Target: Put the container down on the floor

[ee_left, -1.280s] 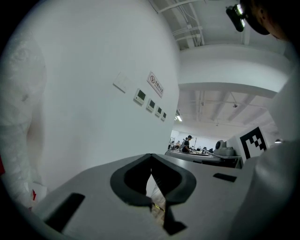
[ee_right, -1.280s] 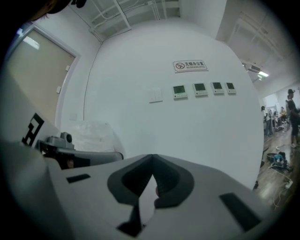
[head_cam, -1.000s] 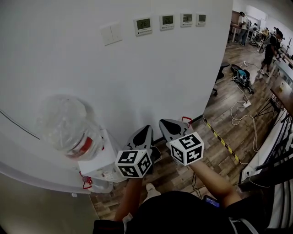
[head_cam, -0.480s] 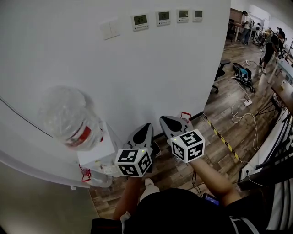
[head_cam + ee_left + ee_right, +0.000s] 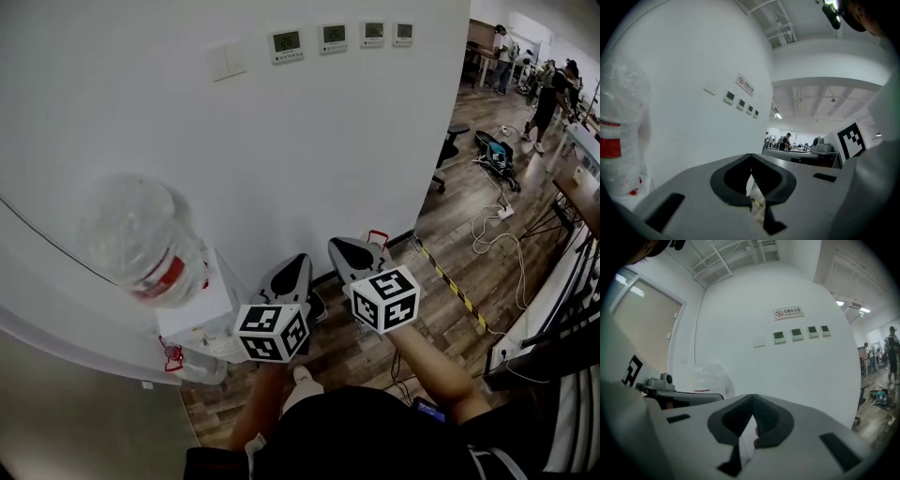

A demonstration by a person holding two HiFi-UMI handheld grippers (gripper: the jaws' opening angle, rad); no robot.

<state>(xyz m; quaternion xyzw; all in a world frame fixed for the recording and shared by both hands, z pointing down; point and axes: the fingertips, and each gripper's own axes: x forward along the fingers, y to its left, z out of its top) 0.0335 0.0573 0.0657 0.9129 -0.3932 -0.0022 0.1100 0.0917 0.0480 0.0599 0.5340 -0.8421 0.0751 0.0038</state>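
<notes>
Head view gives two candidates for the container. A clear jug (image 5: 141, 239) with a red band sits upended on the top of a white dispenser (image 5: 192, 314) against the wall (image 5: 281, 150). A second clear thing (image 5: 202, 366) with a red fitting lies on the floor (image 5: 450, 225) at the dispenser's foot, partly hidden behind the left gripper's cube. I cannot tell which one the task means. If it is the low one, it already lies on the floor. If it is the jug, it is up on the dispenser and neither gripper touches it.

The left gripper (image 5: 300, 264) and right gripper (image 5: 339, 249) are held level, side by side, tips toward the wall, to the right of the dispenser. Each gripper view shows the jaws pressed together at the tips with nothing between them, only wall and floor beyond.

Against the earlier frames little differs. The grippers keep the same pose and the same spacing, jaws closed as before. The wall, the thermostats (image 5: 286, 42) and the jug sit slightly higher in the picture, and the person's shoe has shifted a little. That looks like a small change of stance, and it brings nothing for the task: no container has moved.
</notes>
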